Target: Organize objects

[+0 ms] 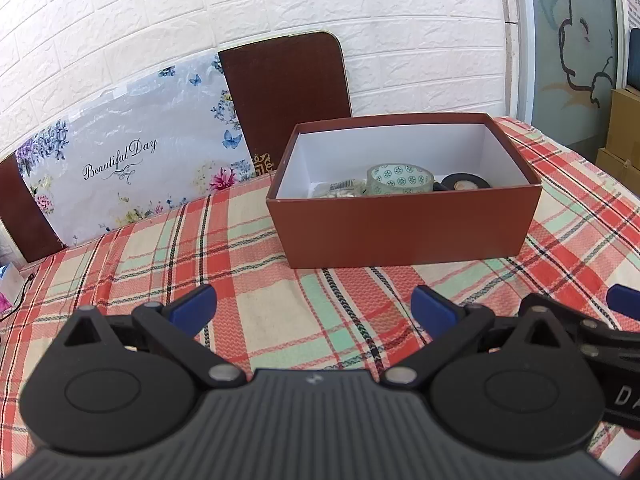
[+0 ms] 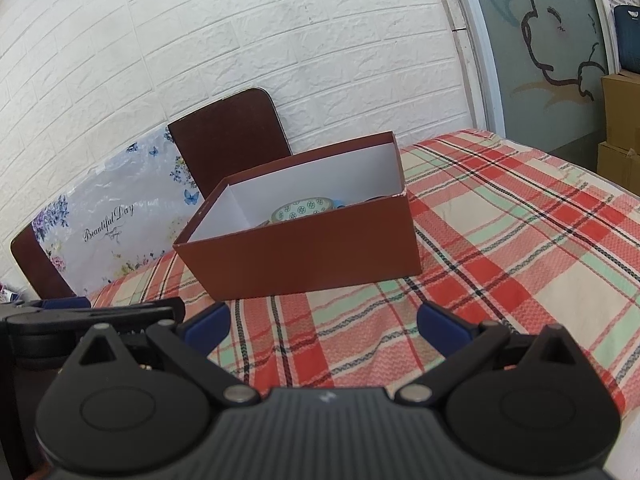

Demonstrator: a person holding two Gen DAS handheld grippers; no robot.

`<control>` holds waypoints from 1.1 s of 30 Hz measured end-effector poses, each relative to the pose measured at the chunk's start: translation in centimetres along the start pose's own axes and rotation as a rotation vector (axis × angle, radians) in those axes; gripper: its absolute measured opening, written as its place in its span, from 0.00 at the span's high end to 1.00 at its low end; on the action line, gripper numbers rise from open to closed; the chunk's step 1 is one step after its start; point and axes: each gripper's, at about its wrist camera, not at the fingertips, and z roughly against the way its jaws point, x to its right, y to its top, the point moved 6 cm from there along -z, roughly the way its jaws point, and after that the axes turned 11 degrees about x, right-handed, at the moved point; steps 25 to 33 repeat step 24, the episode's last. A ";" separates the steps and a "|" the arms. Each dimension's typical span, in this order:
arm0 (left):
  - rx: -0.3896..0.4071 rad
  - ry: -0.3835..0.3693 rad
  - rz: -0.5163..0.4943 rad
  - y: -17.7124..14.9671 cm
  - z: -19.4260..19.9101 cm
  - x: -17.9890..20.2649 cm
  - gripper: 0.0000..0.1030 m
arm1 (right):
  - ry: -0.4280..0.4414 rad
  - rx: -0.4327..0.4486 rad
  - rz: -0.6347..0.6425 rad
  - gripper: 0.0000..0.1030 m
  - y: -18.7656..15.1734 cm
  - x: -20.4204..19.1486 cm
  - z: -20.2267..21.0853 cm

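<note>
A brown open box (image 1: 404,228) with a white inside stands on the plaid tablecloth (image 1: 248,264). Inside it lie a patterned green tape roll (image 1: 400,178), a black tape roll (image 1: 464,184) and a small packet (image 1: 340,190). My left gripper (image 1: 314,306) is open and empty, low over the cloth in front of the box. In the right wrist view the box (image 2: 304,256) sits ahead, slightly left, with the tape roll (image 2: 304,208) showing. My right gripper (image 2: 324,324) is open and empty. The left gripper (image 2: 80,312) shows at its left.
A floral "Beautiful Day" board (image 1: 132,164) and a brown board (image 1: 288,92) lean on the white brick wall behind the table. Cardboard boxes (image 2: 620,124) stand at the far right past the table edge. A glass door (image 2: 536,40) is at the back right.
</note>
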 end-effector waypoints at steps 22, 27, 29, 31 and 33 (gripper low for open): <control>0.018 -0.010 -0.008 0.0 -0.3 -0.4 0.00 | 0.005 -0.010 0.006 0.00 -0.3 0.0 -0.4; 0.003 -0.010 -0.001 -0.1 -0.5 -0.5 0.00 | 0.004 -0.011 0.008 0.00 -0.3 0.0 -0.5; 0.003 -0.010 -0.001 -0.1 -0.5 -0.5 0.00 | 0.004 -0.011 0.008 0.00 -0.3 0.0 -0.5; 0.003 -0.010 -0.001 -0.1 -0.5 -0.5 0.00 | 0.004 -0.011 0.008 0.00 -0.3 0.0 -0.5; 0.003 -0.010 -0.001 -0.1 -0.5 -0.5 0.00 | 0.004 -0.011 0.008 0.00 -0.3 0.0 -0.5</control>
